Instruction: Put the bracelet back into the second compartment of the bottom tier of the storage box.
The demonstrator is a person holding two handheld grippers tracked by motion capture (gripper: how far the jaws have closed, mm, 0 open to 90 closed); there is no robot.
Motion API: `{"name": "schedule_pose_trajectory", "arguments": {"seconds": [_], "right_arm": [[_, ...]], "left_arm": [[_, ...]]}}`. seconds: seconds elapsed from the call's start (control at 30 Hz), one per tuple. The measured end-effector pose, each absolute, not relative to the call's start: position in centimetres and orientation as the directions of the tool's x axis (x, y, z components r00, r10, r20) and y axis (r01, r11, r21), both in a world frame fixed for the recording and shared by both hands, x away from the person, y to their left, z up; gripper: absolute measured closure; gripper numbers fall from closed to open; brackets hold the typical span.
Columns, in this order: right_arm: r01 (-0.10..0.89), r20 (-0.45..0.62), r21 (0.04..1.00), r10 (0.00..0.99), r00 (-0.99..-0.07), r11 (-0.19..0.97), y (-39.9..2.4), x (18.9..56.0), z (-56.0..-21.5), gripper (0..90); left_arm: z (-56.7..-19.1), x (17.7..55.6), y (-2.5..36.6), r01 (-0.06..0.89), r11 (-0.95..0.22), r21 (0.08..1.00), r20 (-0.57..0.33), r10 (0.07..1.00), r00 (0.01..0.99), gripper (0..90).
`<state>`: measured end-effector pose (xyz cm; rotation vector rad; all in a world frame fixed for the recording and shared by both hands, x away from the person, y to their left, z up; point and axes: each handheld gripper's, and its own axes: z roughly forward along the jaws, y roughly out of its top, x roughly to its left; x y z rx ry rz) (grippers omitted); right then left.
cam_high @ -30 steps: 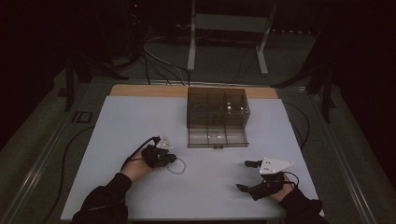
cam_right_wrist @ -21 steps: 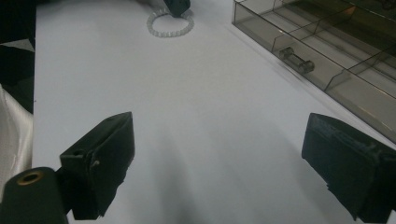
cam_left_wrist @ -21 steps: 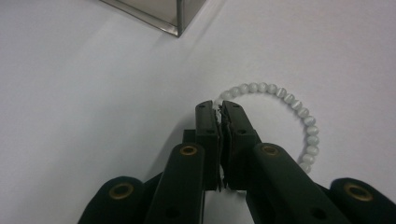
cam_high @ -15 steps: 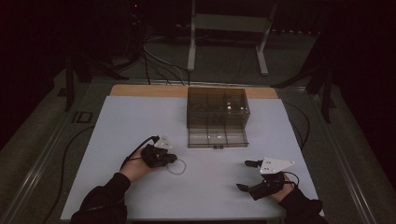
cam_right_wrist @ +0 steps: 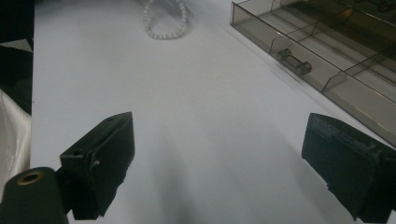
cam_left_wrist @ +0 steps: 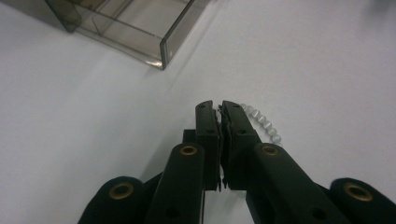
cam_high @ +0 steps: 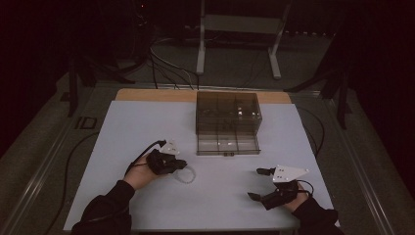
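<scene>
A string of pale beads (cam_high: 186, 175) lies looped on the white table (cam_high: 122, 127), just right of my left gripper (cam_high: 179, 164). In the left gripper view the two jaws of the left gripper (cam_left_wrist: 220, 105) stand pressed together, and the beads (cam_left_wrist: 262, 122) curve away from the right jaw's tip, so the strand looks pinched there. My right gripper (cam_high: 257, 184) rests near the front right of the table, open, with bare table between its jaws (cam_right_wrist: 219, 158). The bead loop (cam_right_wrist: 163, 28) shows far ahead of it.
A smoky clear box (cam_high: 228, 113) stands at the table's middle back, its divided drawer (cam_high: 228, 144) pulled out toward me, handle (cam_right_wrist: 292, 61) in front. Cables trail off the table's left and right sides. Metal stand legs rise behind the table.
</scene>
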<state>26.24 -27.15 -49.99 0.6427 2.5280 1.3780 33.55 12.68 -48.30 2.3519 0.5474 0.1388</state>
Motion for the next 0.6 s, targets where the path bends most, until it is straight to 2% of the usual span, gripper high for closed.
{"name": "schedule_pose_trajectory", "arguments": {"seconds": [0.6], "right_arm": [[0.278,0.031,0.834,0.462,-0.886,0.477,-27.2,26.2,-49.9,9.7]], "left_arm": [[-45.6,32.9,12.4,0.271,-0.633,0.726,-0.043,0.350,0.936,87.1]]}}
